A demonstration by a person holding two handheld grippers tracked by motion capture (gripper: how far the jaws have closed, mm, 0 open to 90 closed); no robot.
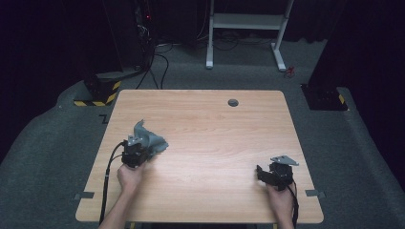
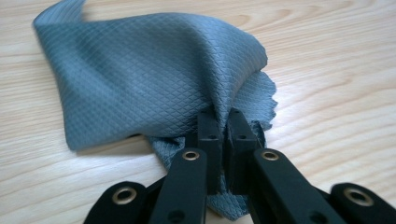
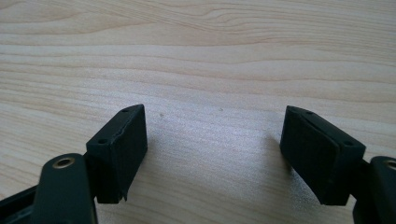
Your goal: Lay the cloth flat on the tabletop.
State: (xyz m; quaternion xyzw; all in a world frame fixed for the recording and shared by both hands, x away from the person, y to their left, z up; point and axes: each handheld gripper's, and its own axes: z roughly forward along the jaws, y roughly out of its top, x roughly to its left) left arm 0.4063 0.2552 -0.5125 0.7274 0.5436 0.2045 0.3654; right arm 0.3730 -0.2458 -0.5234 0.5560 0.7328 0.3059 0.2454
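**Left gripper clamped on a grey cloth, right gripper apart over bare wood**

A grey cloth with a fine diamond weave lies crumpled on the left half of a wooden bench. In the high view the cloth sits just beyond the left gripper, with one corner standing up and the rest bunched on the wood.

The left gripper has its two black jaws pressed together on a fold of the cloth near its ragged edge. The fabric rises from the pinch and spreads away to the left in a raised sheet, and a strip of it hangs below the jaws. The left gripper view gives the weave, the frayed hem and the pinch itself; the high view shows none of that detail, but does show the hand behind the gripper and the black cable trailing off the near edge of the bench.

The right gripper rests near the right front corner, well apart from the cloth. Its jaws stand wide apart with bare wood grain between them, touching nothing. The high view adds the grey three-cornered plate on top of it, a small round grommet near the far edge of the bench, and grey carpet around the bench.
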